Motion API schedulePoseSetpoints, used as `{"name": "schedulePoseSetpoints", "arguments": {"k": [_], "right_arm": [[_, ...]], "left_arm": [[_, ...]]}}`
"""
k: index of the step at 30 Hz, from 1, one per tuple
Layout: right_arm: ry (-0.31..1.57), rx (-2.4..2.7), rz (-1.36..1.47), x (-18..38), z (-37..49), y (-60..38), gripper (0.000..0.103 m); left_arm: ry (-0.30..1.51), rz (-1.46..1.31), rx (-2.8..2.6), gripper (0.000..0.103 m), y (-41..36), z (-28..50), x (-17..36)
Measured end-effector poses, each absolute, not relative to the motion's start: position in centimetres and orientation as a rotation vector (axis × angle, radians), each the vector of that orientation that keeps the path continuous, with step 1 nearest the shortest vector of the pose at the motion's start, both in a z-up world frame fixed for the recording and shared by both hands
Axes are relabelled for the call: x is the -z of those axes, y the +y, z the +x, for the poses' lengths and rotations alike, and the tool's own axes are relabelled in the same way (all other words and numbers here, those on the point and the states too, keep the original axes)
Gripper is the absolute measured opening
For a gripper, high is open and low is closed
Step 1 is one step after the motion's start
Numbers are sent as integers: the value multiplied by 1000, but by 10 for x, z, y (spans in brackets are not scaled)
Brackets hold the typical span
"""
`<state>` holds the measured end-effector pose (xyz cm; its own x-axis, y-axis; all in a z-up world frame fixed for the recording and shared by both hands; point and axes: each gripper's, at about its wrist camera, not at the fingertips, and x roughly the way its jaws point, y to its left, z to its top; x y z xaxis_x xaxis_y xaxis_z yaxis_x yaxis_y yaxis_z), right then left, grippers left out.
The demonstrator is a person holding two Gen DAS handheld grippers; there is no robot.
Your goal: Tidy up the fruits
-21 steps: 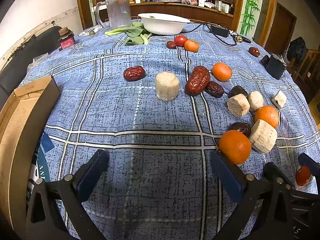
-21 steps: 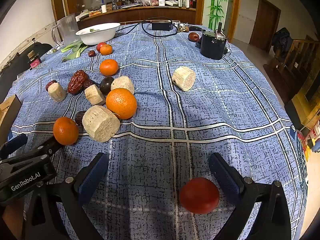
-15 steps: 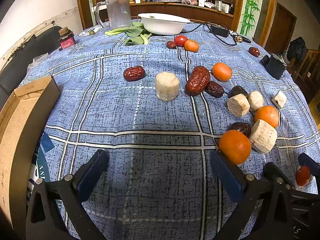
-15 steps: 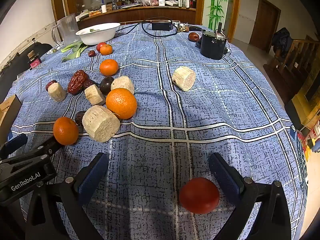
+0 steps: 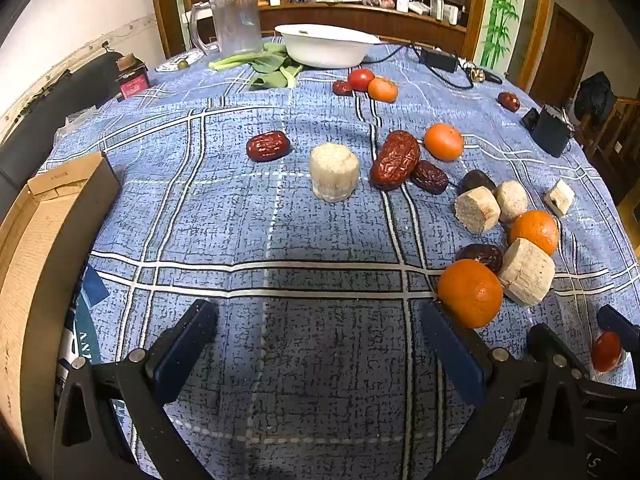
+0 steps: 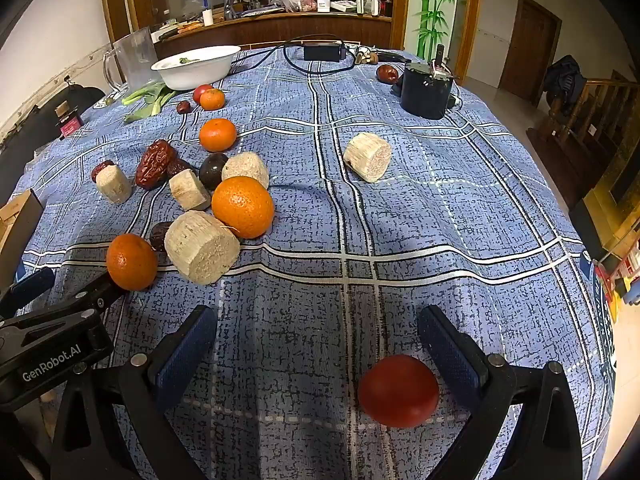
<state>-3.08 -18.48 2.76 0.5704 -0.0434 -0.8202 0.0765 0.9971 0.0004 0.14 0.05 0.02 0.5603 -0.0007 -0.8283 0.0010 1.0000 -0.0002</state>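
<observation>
Left claw [image 5: 316,344]: tilted down over the tabletop [image 5: 280,220], jaws wide, nothing between them.
Right claw [image 6: 316,344]: tilted down, jaws wide, holding nothing.
Tomato [image 6: 397,390]: lower centre of the right wrist view, between the jaws, nearer the right finger, untouched.
Oranges: nearest orange [image 5: 470,293] just beside the left claw's right finger.
</observation>
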Motion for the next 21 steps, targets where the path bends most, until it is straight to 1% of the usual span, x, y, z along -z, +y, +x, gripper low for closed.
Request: {"name": "schedulePoseSetpoints", "arguments": {"k": [8, 14, 15, 16, 18, 21], "right_arm": [[992, 47, 25, -29, -31, -185, 102], [1034, 48, 29, -30, -29, -182, 102], [1044, 48, 27, -30, -25, -182, 102], [1055, 51, 30, -29, -23, -183, 102], [1078, 73, 41, -30, -20, -182, 102], [1096, 106, 69, -32, -22, -181, 102]], "left_arm": [[1083, 37, 74, 103, 3, 17, -3], [1163, 0, 94, 100, 9, 5, -7], [1176, -13, 108, 98, 9, 4, -9], [1191, -40, 133, 93, 11, 2, -12], [1193, -66, 171, 87, 12, -6, -21], [1133, -33, 159, 87, 14, -20, -41]]}}
